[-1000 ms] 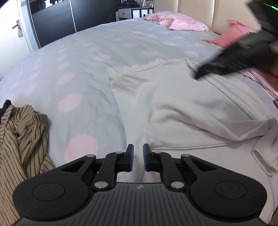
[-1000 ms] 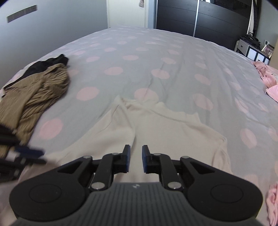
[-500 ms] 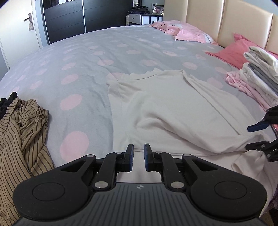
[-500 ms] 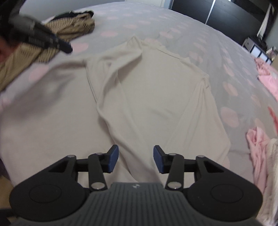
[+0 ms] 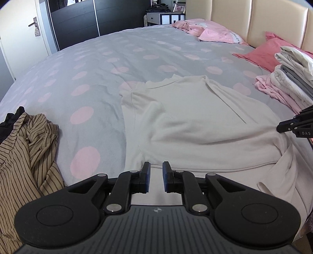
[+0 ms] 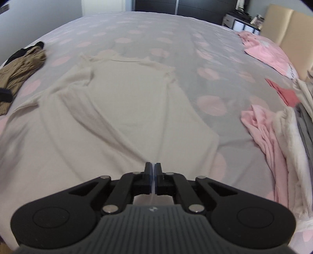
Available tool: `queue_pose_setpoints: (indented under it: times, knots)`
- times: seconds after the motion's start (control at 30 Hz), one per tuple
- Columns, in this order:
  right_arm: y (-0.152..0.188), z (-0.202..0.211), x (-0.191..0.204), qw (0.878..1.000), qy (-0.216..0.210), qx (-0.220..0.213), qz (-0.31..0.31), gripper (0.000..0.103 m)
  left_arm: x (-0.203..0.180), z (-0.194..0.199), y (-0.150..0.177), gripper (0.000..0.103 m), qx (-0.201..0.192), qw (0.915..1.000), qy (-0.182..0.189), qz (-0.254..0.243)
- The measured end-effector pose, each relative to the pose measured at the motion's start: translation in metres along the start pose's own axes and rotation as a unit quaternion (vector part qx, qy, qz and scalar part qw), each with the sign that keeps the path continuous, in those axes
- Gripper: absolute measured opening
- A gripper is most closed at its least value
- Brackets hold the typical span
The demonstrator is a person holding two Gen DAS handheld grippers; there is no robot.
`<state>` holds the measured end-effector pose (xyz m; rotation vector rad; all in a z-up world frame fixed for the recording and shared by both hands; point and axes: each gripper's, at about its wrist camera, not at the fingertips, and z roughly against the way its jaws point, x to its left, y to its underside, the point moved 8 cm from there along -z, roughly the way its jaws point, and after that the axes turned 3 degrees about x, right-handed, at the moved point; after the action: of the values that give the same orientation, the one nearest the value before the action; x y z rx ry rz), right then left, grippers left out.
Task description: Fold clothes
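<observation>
Though pinched, cream shirt rumpled

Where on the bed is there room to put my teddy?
Bare duvet lies between the cream shirt and the wardrobe end, and between the shirt and the striped trousers. It is crowded by the folded stack and pink pillows.

bed; pink pillows | dark wardrobe; door
</observation>
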<state>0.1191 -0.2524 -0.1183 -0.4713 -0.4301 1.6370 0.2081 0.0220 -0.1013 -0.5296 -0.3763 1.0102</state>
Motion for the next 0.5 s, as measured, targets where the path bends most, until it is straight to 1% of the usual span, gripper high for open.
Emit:
queue_pose_setpoints:
  times: [0.03, 0.07, 0.17, 0.23, 0.27, 0.33, 0.37, 0.5]
  knots:
    - [0.001, 0.001, -0.001, 1.000, 0.000, 0.001, -0.004, 0.011, 0.000, 0.000, 0.000, 0.011, 0.001, 1.0000, 0.000, 0.000]
    - [0.001, 0.003, 0.000, 1.000, 0.003, -0.001, 0.001, 0.011, 0.000, 0.001, 0.000, 0.011, 0.000, 1.0000, -0.001, -0.001]
    - [0.002, 0.017, 0.010, 0.999, 0.015, -0.016, 0.029, 0.012, -0.001, 0.001, 0.000, 0.012, 0.002, 1.0000, -0.003, -0.003]
    - [0.004, 0.029, 0.025, 0.999, -0.006, -0.024, 0.038, 0.012, -0.002, 0.000, 0.000, 0.012, 0.003, 1.0000, -0.004, -0.005]
    - [0.006, 0.035, 0.034, 0.999, -0.021, -0.027, 0.041, 0.016, -0.003, 0.000, 0.001, 0.012, 0.005, 1.0000, -0.005, -0.007]
    - [0.012, 0.042, 0.055, 0.997, -0.047, -0.025, 0.051, 0.031, -0.003, 0.000, 0.003, 0.012, 0.007, 0.9999, -0.007, -0.009]
    - [0.015, 0.045, 0.066, 0.996, -0.061, -0.024, 0.056, 0.034, -0.003, 0.000, 0.004, 0.012, 0.008, 0.9999, -0.008, -0.010]
    - [0.031, 0.043, 0.105, 0.992, -0.096, -0.002, 0.079, 0.035, -0.004, 0.001, 0.009, 0.013, 0.012, 0.9998, -0.010, -0.015]
